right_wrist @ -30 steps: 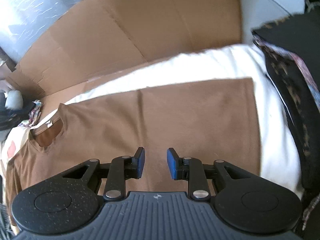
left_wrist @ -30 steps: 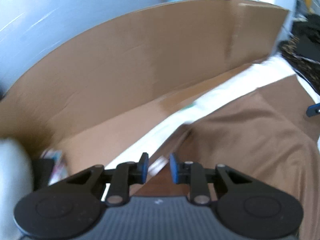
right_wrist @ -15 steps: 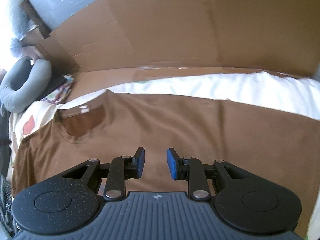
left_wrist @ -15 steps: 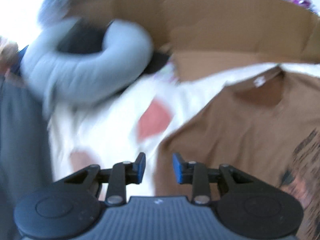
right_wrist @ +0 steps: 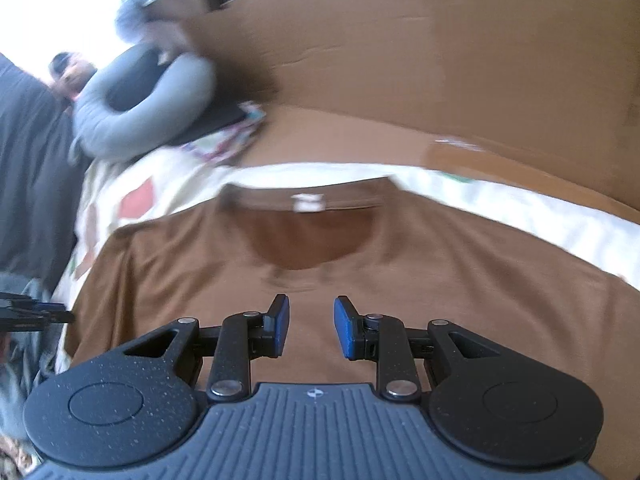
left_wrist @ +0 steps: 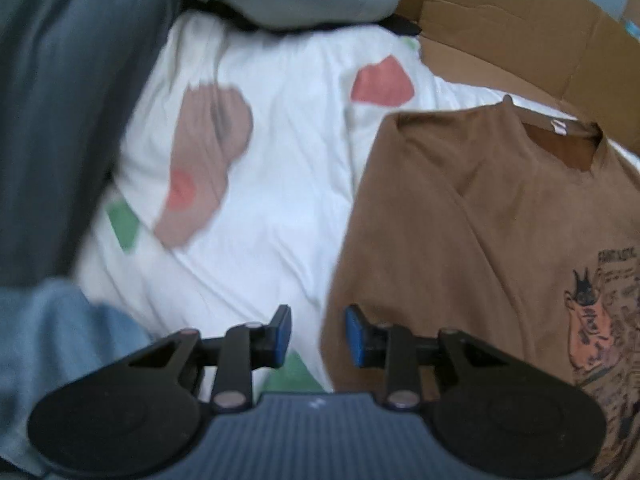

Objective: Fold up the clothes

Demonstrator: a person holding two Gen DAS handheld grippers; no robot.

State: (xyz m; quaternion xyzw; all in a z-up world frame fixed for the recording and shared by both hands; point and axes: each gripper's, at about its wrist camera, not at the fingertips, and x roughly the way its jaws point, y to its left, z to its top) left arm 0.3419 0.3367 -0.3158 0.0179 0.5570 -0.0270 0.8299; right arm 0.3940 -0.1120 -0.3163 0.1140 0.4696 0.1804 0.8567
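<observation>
Left wrist view: the left gripper [left_wrist: 316, 334], partly open and empty, hangs over the brown T-shirt's [left_wrist: 480, 248] side edge on the bed sheet [left_wrist: 280, 208]; the right gripper [right_wrist: 308, 326], likewise empty, hovers below its collar [right_wrist: 308, 236], apparently preparing a fold.

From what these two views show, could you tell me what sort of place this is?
Probably a bedroom at home: a brown T-shirt lies flat on a white patterned bedsheet, with a grey neck pillow and flattened cardboard beside it.
</observation>
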